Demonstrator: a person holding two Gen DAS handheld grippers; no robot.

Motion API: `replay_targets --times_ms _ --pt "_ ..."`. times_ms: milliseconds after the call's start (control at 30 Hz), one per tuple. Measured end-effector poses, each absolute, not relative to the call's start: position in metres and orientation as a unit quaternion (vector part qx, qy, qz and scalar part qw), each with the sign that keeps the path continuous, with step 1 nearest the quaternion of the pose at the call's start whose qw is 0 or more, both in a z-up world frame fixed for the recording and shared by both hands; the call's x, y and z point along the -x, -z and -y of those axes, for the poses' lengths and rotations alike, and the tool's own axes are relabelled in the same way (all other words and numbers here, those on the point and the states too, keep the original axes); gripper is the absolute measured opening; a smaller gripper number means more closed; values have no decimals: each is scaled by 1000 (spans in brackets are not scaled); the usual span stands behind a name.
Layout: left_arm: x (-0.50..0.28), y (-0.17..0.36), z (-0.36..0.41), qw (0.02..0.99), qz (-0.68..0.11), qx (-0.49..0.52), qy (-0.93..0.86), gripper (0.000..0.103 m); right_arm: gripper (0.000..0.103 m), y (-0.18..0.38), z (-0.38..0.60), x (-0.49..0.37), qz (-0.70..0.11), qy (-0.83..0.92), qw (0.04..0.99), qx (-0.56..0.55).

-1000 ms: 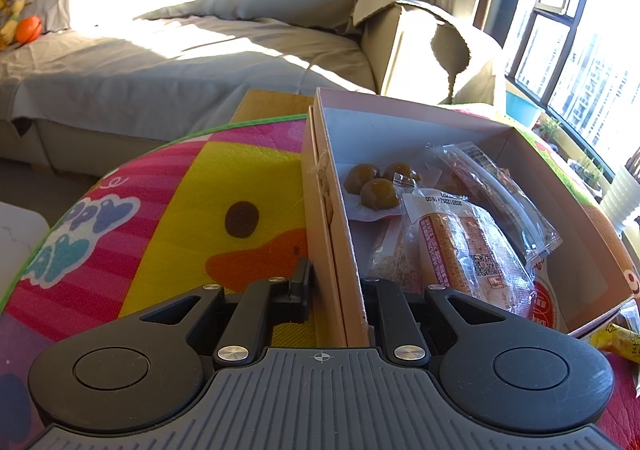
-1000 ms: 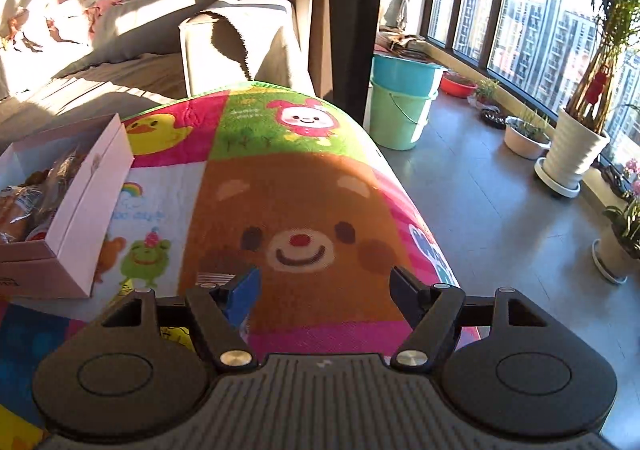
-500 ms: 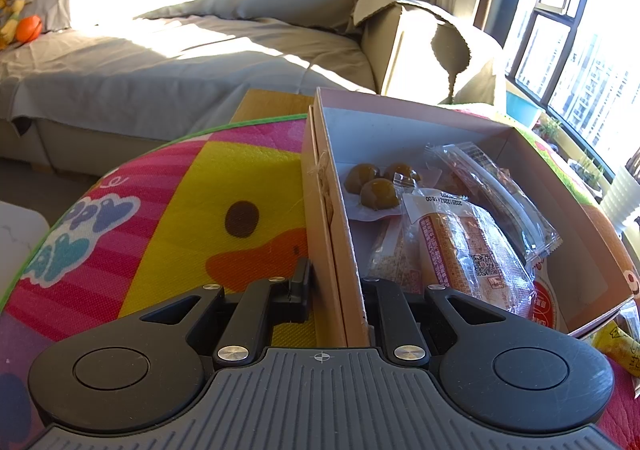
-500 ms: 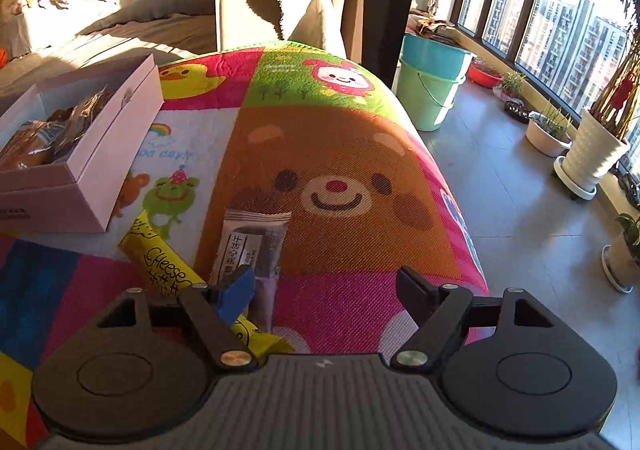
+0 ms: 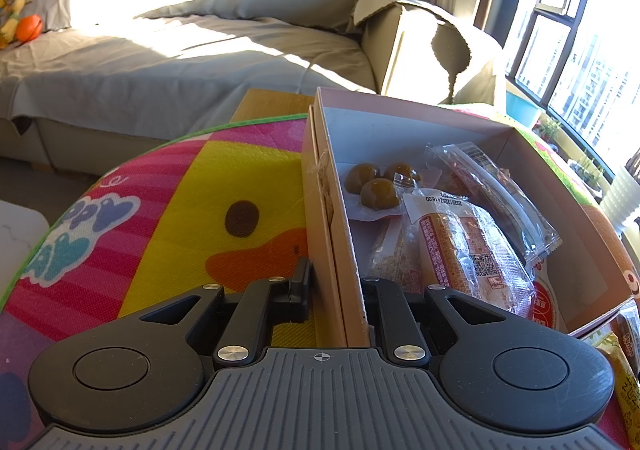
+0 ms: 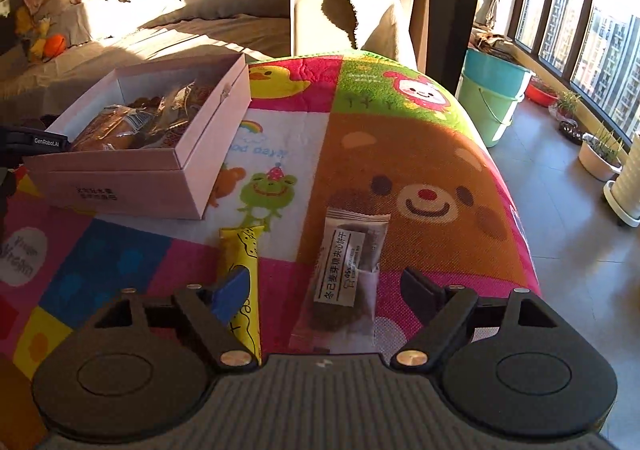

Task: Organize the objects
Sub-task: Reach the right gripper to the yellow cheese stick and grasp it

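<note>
A pink cardboard box holds wrapped snacks: a bread pack, round brown sweets and a clear packet. My left gripper is shut on the box's left wall, one finger outside and one inside. In the right wrist view the same box sits at the left of the mat. My right gripper hovers over a brown biscuit packet that lies between its opening jaws, pads clear of it. A yellow stick packet lies under the left finger.
A cartoon play mat covers the table, whose edge drops off at the right. Beyond are a grey sofa, two stacked buckets and plant pots by the windows. The left gripper's body shows beside the box.
The right gripper has shifted across the mat, bringing the biscuit packet and yellow packet into view between its jaws, which have widened. The left gripper has kept still on the box wall.
</note>
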State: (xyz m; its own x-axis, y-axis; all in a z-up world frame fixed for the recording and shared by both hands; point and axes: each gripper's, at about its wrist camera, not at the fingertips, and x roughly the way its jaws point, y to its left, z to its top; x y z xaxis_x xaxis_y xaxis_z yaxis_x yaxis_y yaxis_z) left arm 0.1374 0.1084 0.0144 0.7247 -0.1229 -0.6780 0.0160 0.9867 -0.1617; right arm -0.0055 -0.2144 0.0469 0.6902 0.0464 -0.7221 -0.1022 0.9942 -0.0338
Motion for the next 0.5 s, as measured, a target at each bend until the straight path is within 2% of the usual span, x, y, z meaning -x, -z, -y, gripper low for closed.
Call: replay_targets --times_ms 167,333,400,433,467,500 --pt "-137 -14 -108 926 -369 73 37 16 83 -57 212 11 -385 -57 921 10" --pt "-138 -15 -108 926 -369 72 38 16 82 -47 195 16 -412 -110 904 -15" --pt "-138 -14 -108 926 -369 72 37 16 75 -38 185 15 -420 -111 901 -6" --pt "-137 -14 -108 926 -370 71 37 16 65 -35 183 14 -427 -114 897 -7" --pt "-138 -14 -108 926 -370 70 37 16 60 -31 180 13 -434 -116 894 -8" --pt "-138 -15 -108 925 -371 68 37 16 59 -30 176 15 -428 -112 897 2"
